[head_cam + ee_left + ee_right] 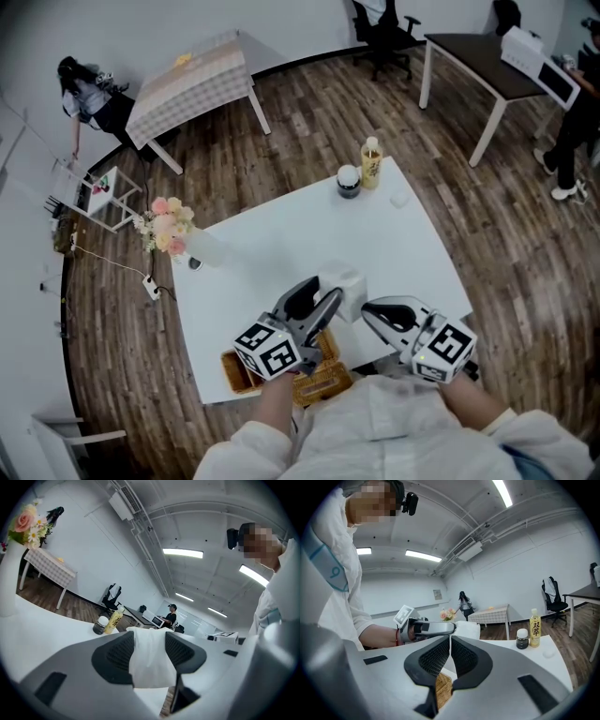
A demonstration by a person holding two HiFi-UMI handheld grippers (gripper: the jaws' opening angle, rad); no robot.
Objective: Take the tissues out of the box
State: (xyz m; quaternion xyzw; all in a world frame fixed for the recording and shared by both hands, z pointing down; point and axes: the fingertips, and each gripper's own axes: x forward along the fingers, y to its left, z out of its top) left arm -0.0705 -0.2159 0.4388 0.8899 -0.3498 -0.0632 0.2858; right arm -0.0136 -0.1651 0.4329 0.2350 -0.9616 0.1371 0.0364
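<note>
The left gripper (323, 302) has its two jaws closed on a white tissue (345, 284). In the left gripper view, the tissue (149, 663) fills the space between the dark pads and both pads press on it. Its upper edge stands above the jaws and its lower part hangs under them. The gripper is held about level above the near side of the white table (281, 244).

Just beside it, the right gripper (368, 308) has its jaws almost together. In the right gripper view (450, 653) only a thin slit is between the pads, and I see nothing held there. Its tip is near the tissue but I cannot tell if it touches it.

Under both grippers, at the near edge of the table, stands the woven tissue box (328, 380). It is brown, and the left gripper covers a part of it. The held tissue is above the box; if its lower end is in the box, I cannot tell.

At the far side of the table stand a yellow drink bottle (372, 162) and a dark jar (349, 181) with a white lid, side by side. At the left corner is a vase of pink flowers (167, 225).
</note>
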